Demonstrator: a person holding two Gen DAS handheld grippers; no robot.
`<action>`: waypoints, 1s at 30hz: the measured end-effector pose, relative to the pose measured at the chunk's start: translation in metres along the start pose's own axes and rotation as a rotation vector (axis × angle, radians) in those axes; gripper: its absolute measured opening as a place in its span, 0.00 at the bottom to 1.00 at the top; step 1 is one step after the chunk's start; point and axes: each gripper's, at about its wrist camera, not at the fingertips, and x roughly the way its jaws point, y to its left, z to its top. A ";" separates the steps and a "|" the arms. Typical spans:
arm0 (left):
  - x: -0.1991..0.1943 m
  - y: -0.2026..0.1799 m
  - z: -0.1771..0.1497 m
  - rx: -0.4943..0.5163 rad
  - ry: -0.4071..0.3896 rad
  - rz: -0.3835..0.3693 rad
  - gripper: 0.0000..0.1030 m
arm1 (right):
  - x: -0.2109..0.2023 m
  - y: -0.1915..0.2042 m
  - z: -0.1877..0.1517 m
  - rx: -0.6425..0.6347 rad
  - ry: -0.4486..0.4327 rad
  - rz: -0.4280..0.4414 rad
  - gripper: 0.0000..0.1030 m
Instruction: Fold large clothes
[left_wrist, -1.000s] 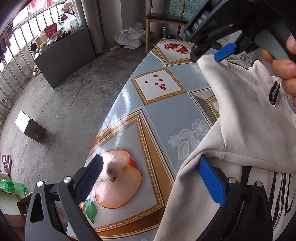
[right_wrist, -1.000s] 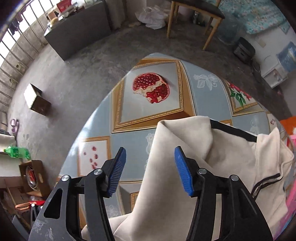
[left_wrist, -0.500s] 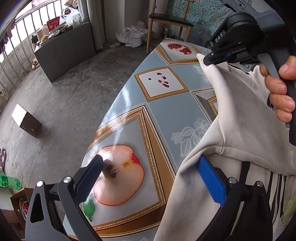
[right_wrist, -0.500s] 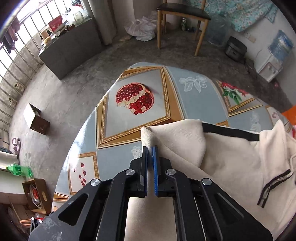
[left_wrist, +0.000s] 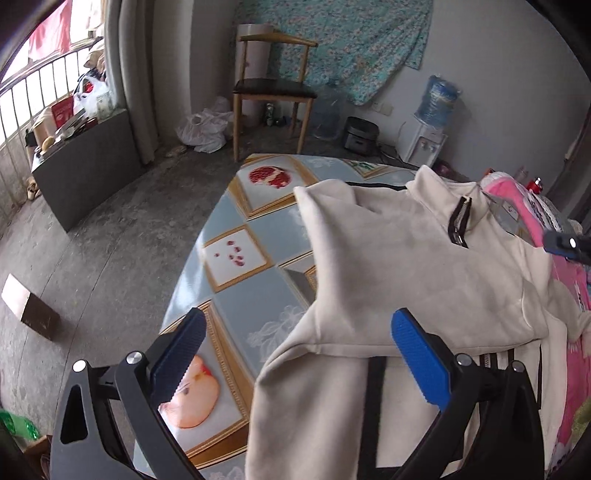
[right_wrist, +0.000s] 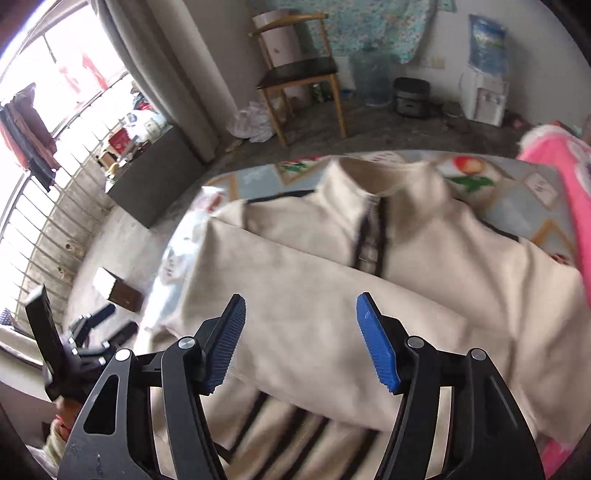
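Observation:
A cream sweatshirt (left_wrist: 406, 266) with a black zip at the collar lies on the fruit-patterned table (left_wrist: 251, 288). One sleeve is folded across its chest. My left gripper (left_wrist: 299, 354) hangs open above the garment's near left edge, with nothing between its pads. In the blurred right wrist view my right gripper (right_wrist: 301, 343) hovers over the sweatshirt (right_wrist: 443, 280); its jaws are opening and the pads touch nothing. One blue fingertip (left_wrist: 565, 245) of the right gripper shows at the right edge of the left wrist view. The left gripper (right_wrist: 107, 325) appears small at the lower left.
A pink cloth (left_wrist: 517, 195) lies on the table's far right. Beyond the table stand a wooden chair (left_wrist: 273, 88), a water dispenser (left_wrist: 432, 122) and a grey cabinet (left_wrist: 85, 166). A cardboard box (left_wrist: 29, 310) sits on the concrete floor to the left.
The right gripper, shut on the sleeve's end half a second ago, has let go and swung away to the right. The sleeve now lies across the chest. The left gripper rose, still open.

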 end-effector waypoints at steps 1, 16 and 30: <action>0.006 -0.010 0.003 0.015 0.009 -0.003 0.96 | -0.009 -0.020 -0.016 0.026 0.005 -0.025 0.58; 0.088 -0.072 -0.005 0.136 0.122 0.029 0.96 | 0.036 -0.156 -0.092 0.354 0.086 -0.017 0.29; 0.093 -0.078 -0.013 0.183 0.087 0.094 0.96 | 0.022 -0.166 -0.074 0.336 0.020 -0.020 0.19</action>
